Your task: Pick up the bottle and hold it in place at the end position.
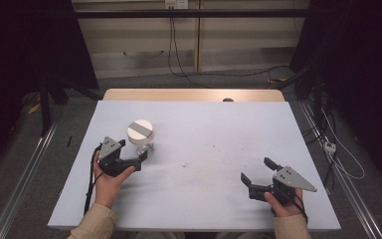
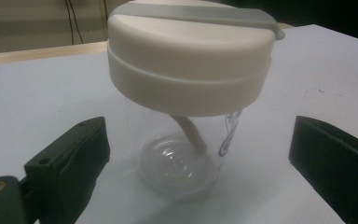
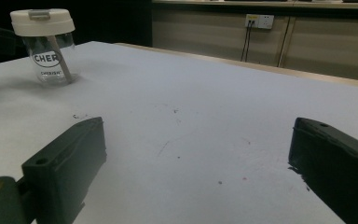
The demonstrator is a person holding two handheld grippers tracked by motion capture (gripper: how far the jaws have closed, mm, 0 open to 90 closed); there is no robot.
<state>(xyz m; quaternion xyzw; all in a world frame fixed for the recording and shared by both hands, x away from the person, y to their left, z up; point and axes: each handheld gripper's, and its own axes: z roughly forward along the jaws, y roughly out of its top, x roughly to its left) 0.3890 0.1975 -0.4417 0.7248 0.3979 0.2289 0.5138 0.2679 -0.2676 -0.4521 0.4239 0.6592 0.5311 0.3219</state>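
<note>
Between my left jaws: clear round plastic cup point(image 2: 186, 140), smooth cream lid point(image 2: 189, 65) with a grey strip, upright, pads apart from it.
Cup contents: one pale straw.
Left gripper point(image 1: 142, 155): level, jaws wide.
Right gripper point(image 1: 256, 172): wide, well away from the cup, low over the white tabletop point(image 1: 219, 144).

Clear glossy plastic cup point(image 2: 182, 154) with matt cream plastic lid point(image 2: 189, 65), smooth matt pale table cover point(image 1: 219, 149) faintly scuffed, pale wooden table edge point(image 1: 194, 94), matt black plastic jaws.
</note>
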